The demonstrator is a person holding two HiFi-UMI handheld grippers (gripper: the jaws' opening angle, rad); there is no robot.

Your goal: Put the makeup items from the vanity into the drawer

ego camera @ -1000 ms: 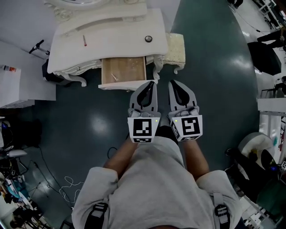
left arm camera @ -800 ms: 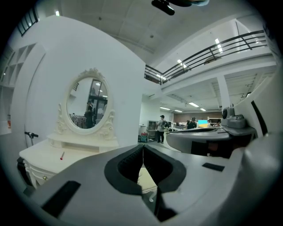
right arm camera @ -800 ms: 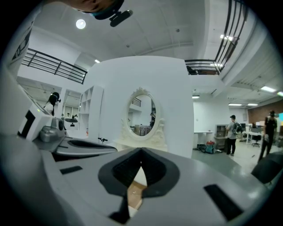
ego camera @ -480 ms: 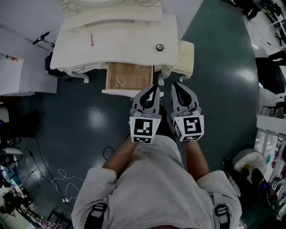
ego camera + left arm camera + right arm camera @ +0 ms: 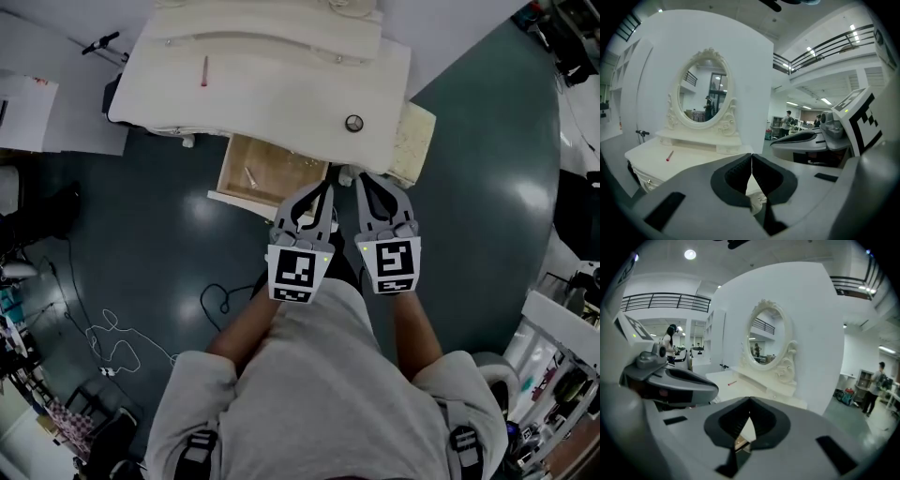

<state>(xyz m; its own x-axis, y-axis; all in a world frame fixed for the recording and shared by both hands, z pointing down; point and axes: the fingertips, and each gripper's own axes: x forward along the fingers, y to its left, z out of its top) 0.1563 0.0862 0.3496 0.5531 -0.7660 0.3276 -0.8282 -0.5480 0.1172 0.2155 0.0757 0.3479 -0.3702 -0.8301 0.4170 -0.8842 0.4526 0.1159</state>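
Note:
A white vanity stands ahead of me. On its top lie a thin pink pencil-like stick and a small round dark compact. Its wooden drawer is pulled open, with a small pale item lying inside. My left gripper and right gripper hang side by side just in front of the drawer's right corner, both shut and empty. In the left gripper view the pink stick shows on the top below the oval mirror; the right gripper view shows the stick too.
A cushioned stool sits at the vanity's right end. Cables trail over the dark floor at the left, and cluttered equipment lines the right edge. A white wall panel stands behind the mirror.
The vanity has shifted right and turned in the head view as I moved. Both grippers stay shut, side by side, in front of the open drawer.

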